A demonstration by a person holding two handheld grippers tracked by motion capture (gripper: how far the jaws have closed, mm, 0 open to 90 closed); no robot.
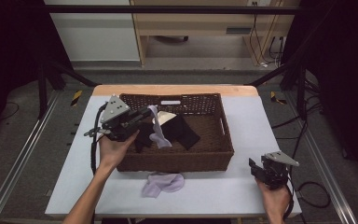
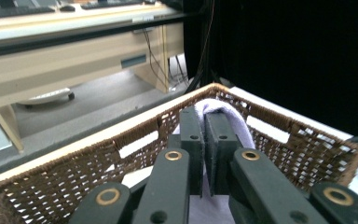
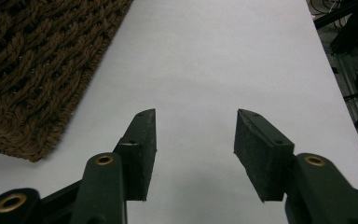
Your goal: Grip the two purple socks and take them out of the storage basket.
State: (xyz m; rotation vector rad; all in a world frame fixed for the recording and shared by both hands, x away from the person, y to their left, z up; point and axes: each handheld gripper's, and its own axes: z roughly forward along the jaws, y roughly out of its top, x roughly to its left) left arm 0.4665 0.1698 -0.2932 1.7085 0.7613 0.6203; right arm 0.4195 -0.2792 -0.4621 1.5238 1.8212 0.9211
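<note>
Progress, judged: 1 sock (image 1: 164, 183) lies on the counter (image 1: 242, 186). Left hand-held gripper (image 1: 145, 113) clenches sock 2 (image 1: 157, 133) over the basket (image 1: 214, 154). Right hand-held gripper (image 3: 192, 144) is released, idle.

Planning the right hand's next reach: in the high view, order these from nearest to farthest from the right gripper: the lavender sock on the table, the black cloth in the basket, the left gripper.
From the right gripper, at the table's near right:
1. Lavender sock on the table, in front of the basket.
2. Black cloth, inside the basket, mid-floor.
3. Left gripper, over the basket's left side, shut on another lavender sock.
</note>
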